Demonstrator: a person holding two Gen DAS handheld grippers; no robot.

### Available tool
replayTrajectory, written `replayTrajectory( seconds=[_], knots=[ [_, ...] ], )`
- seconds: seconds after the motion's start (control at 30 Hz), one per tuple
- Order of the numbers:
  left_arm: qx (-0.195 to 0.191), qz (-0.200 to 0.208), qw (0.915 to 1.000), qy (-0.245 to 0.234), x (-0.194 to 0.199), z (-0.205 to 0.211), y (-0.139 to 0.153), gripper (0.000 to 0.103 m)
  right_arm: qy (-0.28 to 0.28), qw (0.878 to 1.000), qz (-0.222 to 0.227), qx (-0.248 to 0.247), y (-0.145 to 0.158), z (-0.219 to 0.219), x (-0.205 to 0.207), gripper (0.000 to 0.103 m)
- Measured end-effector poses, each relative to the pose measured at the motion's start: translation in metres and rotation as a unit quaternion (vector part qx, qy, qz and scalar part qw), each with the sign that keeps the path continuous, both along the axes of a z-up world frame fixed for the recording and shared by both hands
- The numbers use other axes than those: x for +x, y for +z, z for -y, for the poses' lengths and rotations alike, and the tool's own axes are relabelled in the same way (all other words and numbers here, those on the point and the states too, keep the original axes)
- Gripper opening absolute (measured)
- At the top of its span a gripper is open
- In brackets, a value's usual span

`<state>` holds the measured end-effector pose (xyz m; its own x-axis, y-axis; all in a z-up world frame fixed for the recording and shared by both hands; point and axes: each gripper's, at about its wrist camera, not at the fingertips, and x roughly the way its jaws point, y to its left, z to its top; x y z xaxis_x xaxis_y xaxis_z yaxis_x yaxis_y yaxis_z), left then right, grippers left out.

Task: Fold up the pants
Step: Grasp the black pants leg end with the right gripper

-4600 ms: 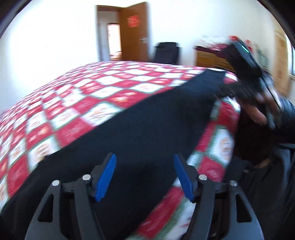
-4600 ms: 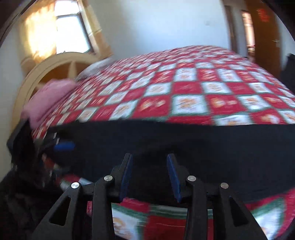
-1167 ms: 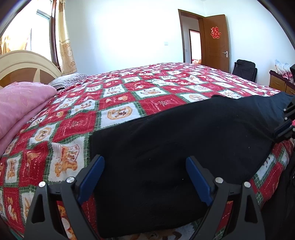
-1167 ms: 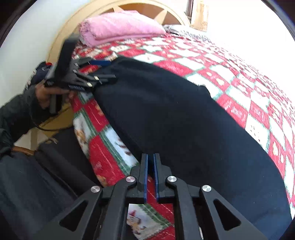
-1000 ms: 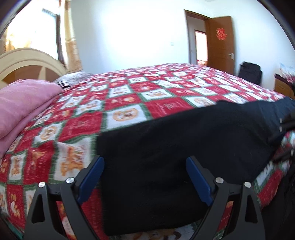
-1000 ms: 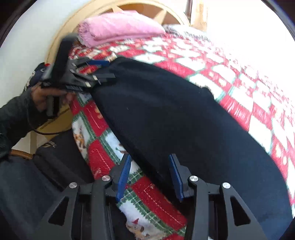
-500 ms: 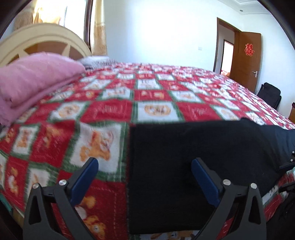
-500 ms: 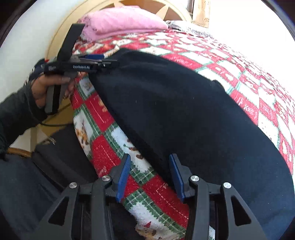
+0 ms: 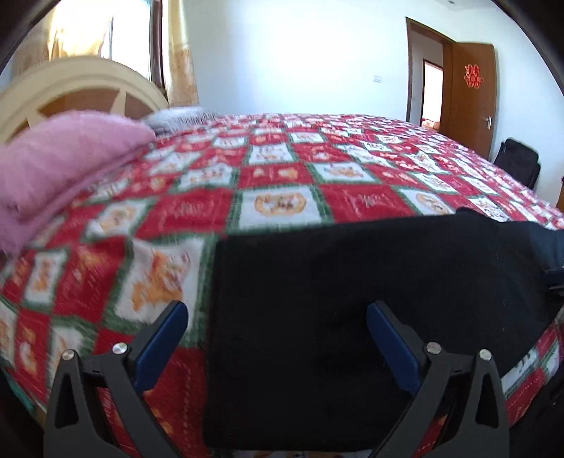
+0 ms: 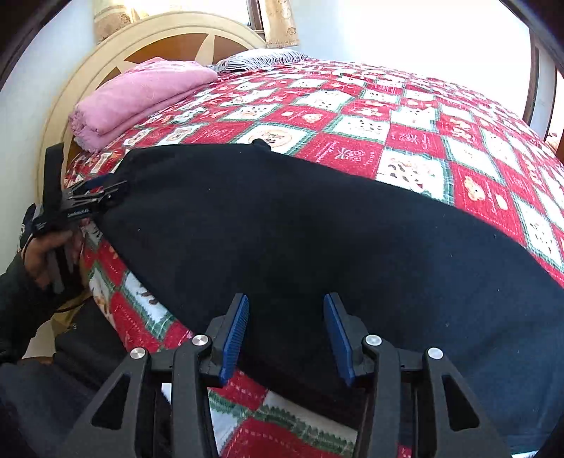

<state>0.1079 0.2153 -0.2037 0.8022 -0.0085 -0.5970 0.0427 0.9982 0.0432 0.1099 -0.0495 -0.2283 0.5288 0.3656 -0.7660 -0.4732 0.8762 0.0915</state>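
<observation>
Black pants [image 9: 352, 299] lie flat along the near edge of a bed with a red, white and green checked quilt [image 9: 282, 172]. My left gripper [image 9: 276, 311] stands wide open over the pants' left end, one fingertip over the quilt, the other over the cloth, nothing pinched. In the right wrist view the pants [image 10: 317, 229] stretch from left to right. My right gripper [image 10: 286, 304] is open above their near edge, its pads clear of the cloth. The left gripper [image 10: 118, 188] shows there too, held by a hand [image 10: 42, 253] at the pants' far left corner.
A folded pink blanket [image 10: 141, 95] and a striped pillow [image 10: 261, 58] lie by the cream headboard [image 10: 169, 31]. A brown door [image 9: 472, 95] and a black bag [image 9: 518, 165] stand past the bed's far side. The person's dark clothing [image 10: 53, 387] fills the lower left.
My right gripper opened from shut, then moved along the bed edge and rolled until it sat over the pants' near edge. The left view swung left toward the pink blanket.
</observation>
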Motion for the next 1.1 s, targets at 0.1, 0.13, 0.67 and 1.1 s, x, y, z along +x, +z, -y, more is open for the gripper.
replayTrajectory(
  seconds=[0.1, 0.13, 0.67, 1.1],
  knots=[
    [0.008, 0.021, 0.9996, -0.016, -0.002, 0.016, 0.018, 0.103, -0.022, 0.999, 0.022, -0.008, 0.012, 0.015, -0.003, 0.047],
    [0.009, 0.024, 0.9995, -0.021, -0.001, 0.022, 0.022, 0.103, -0.031, 0.999, 0.028, -0.010, 0.017, 0.024, -0.004, 0.047],
    [0.044, -0.018, 0.9975, -0.052, 0.023, 0.092, 0.004, 0.103, -0.382, 0.919, 0.093, -0.028, 0.106, 0.371, -0.025, 0.047],
    [0.035, -0.028, 0.9990, -0.008, 0.026, 0.089, 0.001, 0.103, -0.343, 0.937, 0.010, 0.056, 0.062, 0.436, -0.006, 0.013]
  ],
)
